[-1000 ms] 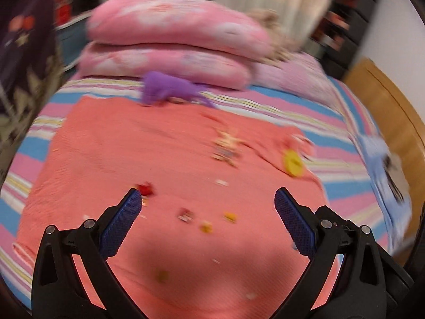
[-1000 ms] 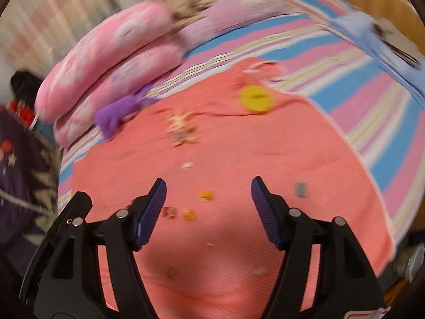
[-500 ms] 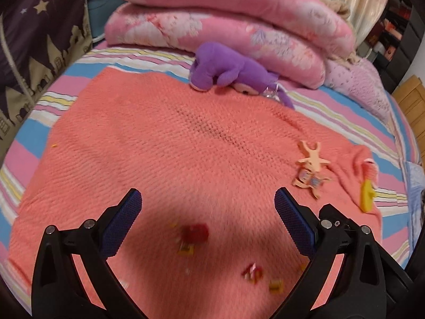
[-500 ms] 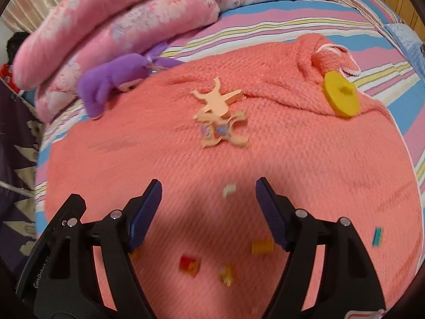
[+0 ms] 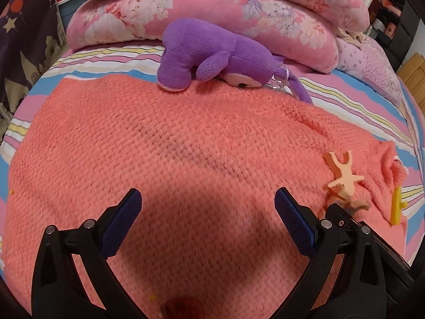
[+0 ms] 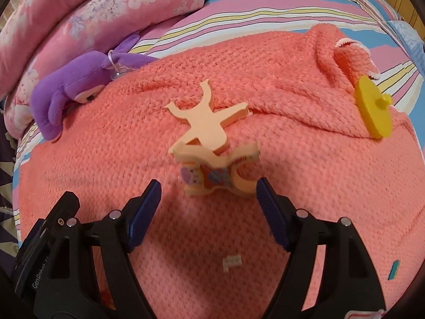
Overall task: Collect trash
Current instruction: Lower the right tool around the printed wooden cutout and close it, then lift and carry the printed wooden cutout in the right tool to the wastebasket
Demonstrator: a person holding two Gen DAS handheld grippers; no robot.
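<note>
Two peach foam figure cut-outs (image 6: 209, 143) lie stacked on a coral knitted blanket (image 6: 318, 175); the lower one carries a printed picture. My right gripper (image 6: 208, 199) is open just short of them, fingers either side. A white scrap (image 6: 232, 261) lies between its arms and a teal scrap (image 6: 393, 269) to the right. In the left wrist view my left gripper (image 5: 207, 212) is open over bare blanket (image 5: 186, 146), with the foam cut-outs (image 5: 344, 178) off to its right and a blurred red scrap (image 5: 183, 309) at the bottom edge.
A purple plush toy (image 5: 212, 55) lies at the blanket's far edge against pink floral pillows (image 5: 239, 8). A yellow plastic disc (image 6: 373, 109) rests by a blanket fold on the right. The striped bedsheet (image 6: 265, 18) surrounds the blanket. A wooden bed frame (image 5: 414, 77) stands far right.
Both grippers have moved forward and lower over the blanket. The small scraps slid toward the bottom of the views, and the foam cut-outs and plush toy now look much nearer. Both stayed open.
</note>
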